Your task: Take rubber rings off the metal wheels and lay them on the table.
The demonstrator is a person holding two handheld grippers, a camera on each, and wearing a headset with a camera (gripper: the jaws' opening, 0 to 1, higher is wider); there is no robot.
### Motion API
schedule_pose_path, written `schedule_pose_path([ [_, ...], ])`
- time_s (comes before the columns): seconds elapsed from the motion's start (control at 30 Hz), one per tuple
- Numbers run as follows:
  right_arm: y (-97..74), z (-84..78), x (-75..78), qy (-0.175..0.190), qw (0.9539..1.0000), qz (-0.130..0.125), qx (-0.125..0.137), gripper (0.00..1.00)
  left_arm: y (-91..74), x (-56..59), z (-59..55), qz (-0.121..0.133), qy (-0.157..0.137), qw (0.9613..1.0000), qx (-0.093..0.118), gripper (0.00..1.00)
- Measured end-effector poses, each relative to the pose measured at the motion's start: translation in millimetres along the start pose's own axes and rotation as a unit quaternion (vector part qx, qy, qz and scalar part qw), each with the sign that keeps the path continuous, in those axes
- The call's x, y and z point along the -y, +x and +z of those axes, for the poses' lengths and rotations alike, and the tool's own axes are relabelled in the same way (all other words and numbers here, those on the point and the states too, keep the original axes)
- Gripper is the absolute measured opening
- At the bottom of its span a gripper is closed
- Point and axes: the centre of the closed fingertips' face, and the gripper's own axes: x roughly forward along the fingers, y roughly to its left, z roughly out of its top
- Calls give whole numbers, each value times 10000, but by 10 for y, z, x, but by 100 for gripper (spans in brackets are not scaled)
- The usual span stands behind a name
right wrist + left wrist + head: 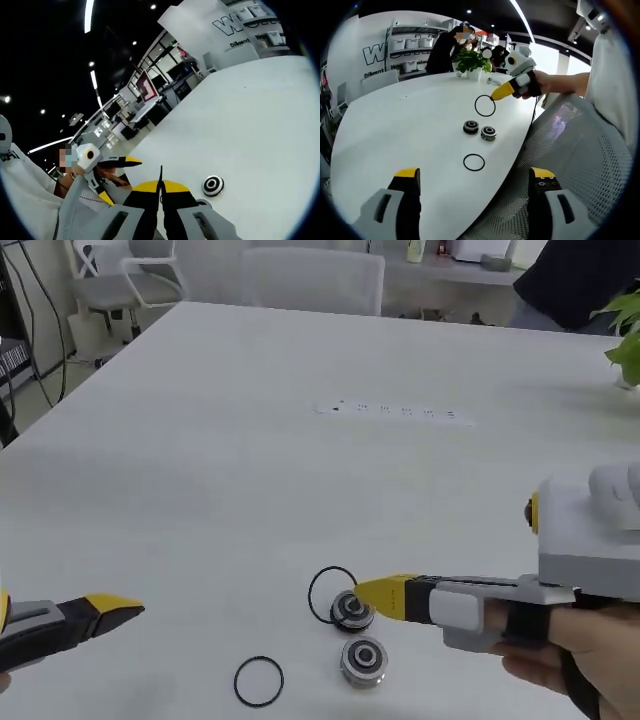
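Our right gripper (364,592), jaws closed on a freed ring (310,595) beside the far wheel (352,611), holds it for laying on the table (300,490); our left gripper (125,612) waits near-left, wide open, empty.

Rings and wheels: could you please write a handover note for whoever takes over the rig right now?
Left gripper: open, empty, low over the table.
Right gripper: shut on the held ring, lifted by the far wheel.
Things: the laid ring lies flat on the table; the near wheel sits beside the far wheel, and both look bare.
Done: two rings off, one laid down.
Left: lay the held ring on the table.
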Motion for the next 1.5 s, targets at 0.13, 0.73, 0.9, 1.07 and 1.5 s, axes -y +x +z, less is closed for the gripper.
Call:
schedule_pose_path([
  [0.13,33,-24,-37,-6,10000,60,-50,0,2,-1,1,6,-3,10000,4,88],
  [0.73,156,-104,-48,-22,9992,163,-363,0,17,-4,-6,50,-20,10000,-66,88],
  [0.9,221,-147,-72,-26,9986,190,-488,0,-5,-40,5,160,-127,9998,13,87],
  [1.07,290,-201,-94,-90,9976,236,-637,0,-8,-42,25,187,-65,9998,77,86],
  [1.5,509,-312,-19,75,9952,277,-934,0,43,-20,8,147,-42,9999,13,92],
])
